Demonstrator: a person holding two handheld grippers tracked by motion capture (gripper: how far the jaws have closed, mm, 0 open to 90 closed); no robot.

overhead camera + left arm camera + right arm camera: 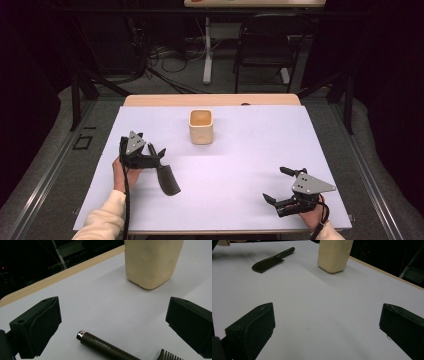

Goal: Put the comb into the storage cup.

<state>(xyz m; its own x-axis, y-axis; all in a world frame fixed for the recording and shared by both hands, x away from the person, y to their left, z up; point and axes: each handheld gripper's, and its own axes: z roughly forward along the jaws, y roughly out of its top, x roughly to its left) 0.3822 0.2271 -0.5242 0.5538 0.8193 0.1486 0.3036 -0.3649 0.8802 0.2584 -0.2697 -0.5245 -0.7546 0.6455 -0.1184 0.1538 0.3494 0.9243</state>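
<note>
- High view: cream cup (pixel 201 127) upright on white counter (pixel 250 150), toward far edge, open mouth up. Used as landmark below.
- Dark comb (pixel 166 178) flat on counter, near side of cup and off to its left, well apart from it. Handle end toward left gripper, broad toothed end toward person.
- Left gripper (pixel 151 150) left of cup and nearer the person, held in left hand (pixel 125 172), just beside comb handle. Contact with comb: cannot tell from above.
- Left gripper view: fingers (pixel 40 326) wide apart, nothing between pads. Comb handle (pixel 105 347) lying on counter between them at bottom edge, metal-capped tip toward cup, printed lettering along shaft, not touching either pad. Comb teeth just visible at bottom right. Cup (pixel 152 262) ahead, beyond the handle, well apart.
- Right gripper (pixel 281 186) near side of cup and off to its right, well apart, close to counter's near edge, held in right hand (pixel 315 215).
- Right gripper view: fingers (pixel 253 330) wide apart, bare counter between. Cup (pixel 334 255) far ahead, comb (pixel 272 260) left of cup.
- Cream sleeve (pixel 102 220) on left forearm at bottom edge.
</note>
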